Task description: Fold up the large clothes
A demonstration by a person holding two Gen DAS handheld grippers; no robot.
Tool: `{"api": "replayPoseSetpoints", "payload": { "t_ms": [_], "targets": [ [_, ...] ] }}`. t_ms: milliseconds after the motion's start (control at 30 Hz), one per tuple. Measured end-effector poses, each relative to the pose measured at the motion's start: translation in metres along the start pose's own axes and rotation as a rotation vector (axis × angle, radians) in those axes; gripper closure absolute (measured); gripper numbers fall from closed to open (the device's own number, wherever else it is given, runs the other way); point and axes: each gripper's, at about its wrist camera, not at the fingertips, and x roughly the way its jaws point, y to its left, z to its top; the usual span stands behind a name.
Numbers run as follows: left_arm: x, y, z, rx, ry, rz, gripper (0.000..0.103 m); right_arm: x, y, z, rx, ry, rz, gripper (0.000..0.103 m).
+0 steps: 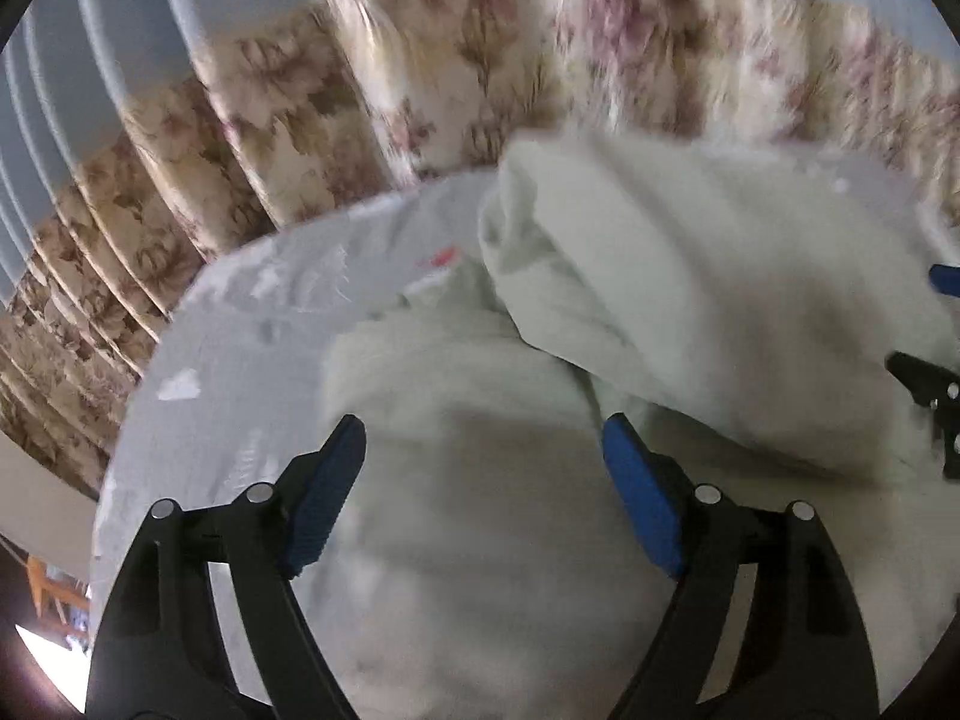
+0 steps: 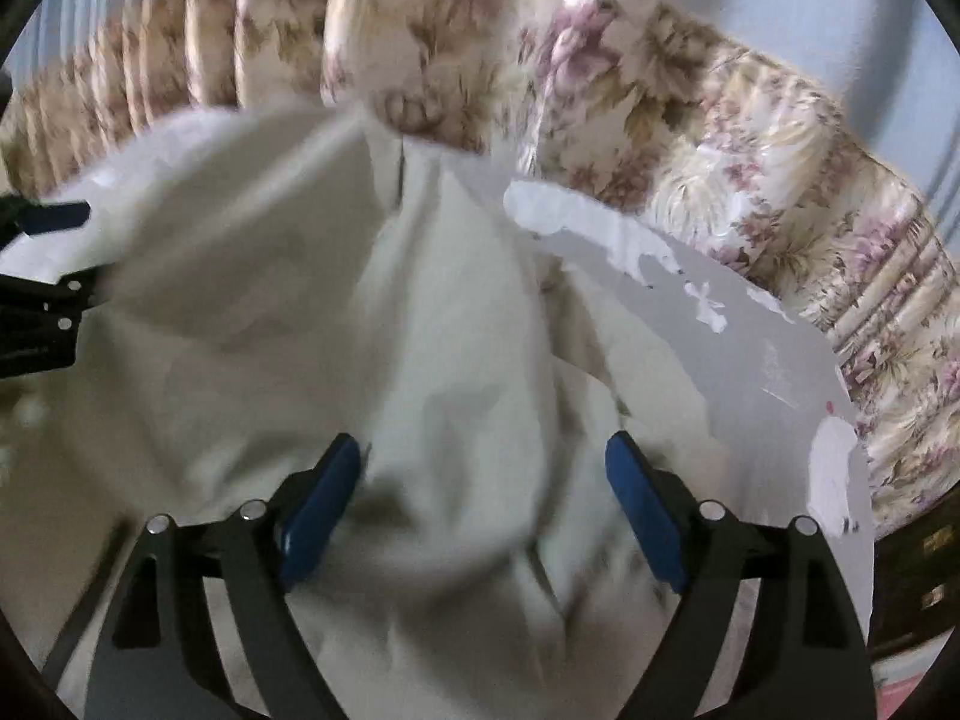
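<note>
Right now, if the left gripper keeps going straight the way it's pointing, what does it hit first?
Most likely the white garment: the open left gripper points down at its bunched cloth. Blur hides the depth.

My left gripper hangs over the near part of the garment, which lies heaped on the table. My right gripper sits just beside it to the right, above the same heap. Behind the table hangs the curtain.
</note>
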Motion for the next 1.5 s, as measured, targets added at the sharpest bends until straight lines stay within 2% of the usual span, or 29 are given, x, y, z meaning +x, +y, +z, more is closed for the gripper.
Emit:
{"api": "replayPoseSetpoints", "payload": {
  "t_ms": [100,167,233,300,367,433,533,600,667,733,767,800,833,867,900,933,967,1033,1133,1200,1333,1400,1500],
  "targets": [
    [-0.072,0.031,-0.027,0.001,-0.097,-0.024,0.016,-0.068,-0.020,-0.031,0.034,-0.084,0.066,0.017],
    [-0.116,0.053,-0.056,-0.004,-0.151,-0.015,0.010,-0.115,-0.039,-0.070,0.072,-0.111,0.129,0.017],
    [-0.156,0.075,-0.096,-0.002,-0.185,-0.004,0.009,-0.157,-0.056,-0.118,0.122,-0.120,0.153,0.017],
    [-0.190,0.086,-0.141,0.006,-0.209,0.058,0.008,-0.189,-0.067,-0.158,0.166,-0.150,0.145,0.017],
    [-0.222,0.091,-0.193,0.015,-0.224,0.131,0.007,-0.213,-0.071,-0.198,0.192,-0.124,0.128,0.017],
    [-0.239,0.091,-0.228,0.009,-0.188,0.162,0.007,-0.232,-0.070,-0.232,0.197,-0.100,0.080,0.017],
    [-0.257,0.087,-0.266,-0.004,-0.199,0.161,0.007,-0.257,-0.058,-0.272,0.191,-0.126,0.132,0.017],
    [-0.256,0.083,-0.279,0.015,-0.185,0.155,0.007,-0.256,-0.053,-0.288,0.204,-0.105,0.170,0.017],
    [-0.248,0.081,-0.287,0.028,-0.164,0.127,0.007,-0.243,-0.048,-0.301,0.205,-0.043,0.174,0.018],
    [-0.234,0.079,-0.291,0.032,-0.146,0.103,0.007,-0.231,-0.043,-0.311,0.207,-0.029,0.188,0.021],
    [-0.225,0.077,-0.291,0.032,-0.132,0.089,0.012,-0.226,-0.042,-0.313,0.213,-0.020,0.196,0.033],
    [-0.219,0.075,-0.292,0.030,-0.120,0.074,0.016,-0.218,-0.040,-0.315,0.225,-0.004,0.209,0.053],
    [-0.212,0.072,-0.292,0.027,-0.111,0.030,0.024,-0.213,-0.038,-0.315,0.228,0.001,0.224,0.062],
    [-0.207,0.067,-0.292,0.026,-0.102,-0.006,0.047,-0.209,-0.033,-0.315,0.224,0.008,0.242,0.077],
    [-0.198,0.064,-0.290,0.025,-0.079,-0.043,0.067,-0.205,-0.028,-0.315,0.211,0.014,0.240,0.087],
    [-0.188,0.060,-0.287,0.021,-0.041,-0.090,0.091,-0.203,-0.023,-0.313,0.193,0.017,0.241,0.089],
    [-0.184,0.058,-0.285,0.016,-0.028,-0.104,0.095,-0.205,-0.022,-0.311,0.188,0.013,0.249,0.093],
    [-0.184,0.058,-0.277,0.019,-0.017,-0.123,0.099,-0.215,-0.024,-0.301,0.187,-0.017,0.273,0.095],
    [-0.194,0.072,-0.255,-0.021,0.004,-0.169,0.100,-0.240,-0.037,-0.270,0.189,-0.100,0.289,0.095],
    [-0.206,0.078,-0.231,0.001,-0.021,-0.157,0.100,-0.253,-0.047,-0.242,0.171,-0.164,0.282,0.095],
    [-0.220,0.098,-0.142,0.026,-0.109,-0.139,0.100,-0.254,-0.071,-0.167,0.163,-0.218,0.251,0.095],
    [-0.208,0.103,-0.095,0.065,-0.117,-0.135,0.100,-0.239,-0.085,-0.127,0.205,-0.208,0.251,0.095],
    [-0.165,0.104,-0.009,0.121,-0.113,-0.113,0.100,-0.202,-0.105,-0.058,0.205,-0.216,0.192,0.095]
  ]
}}
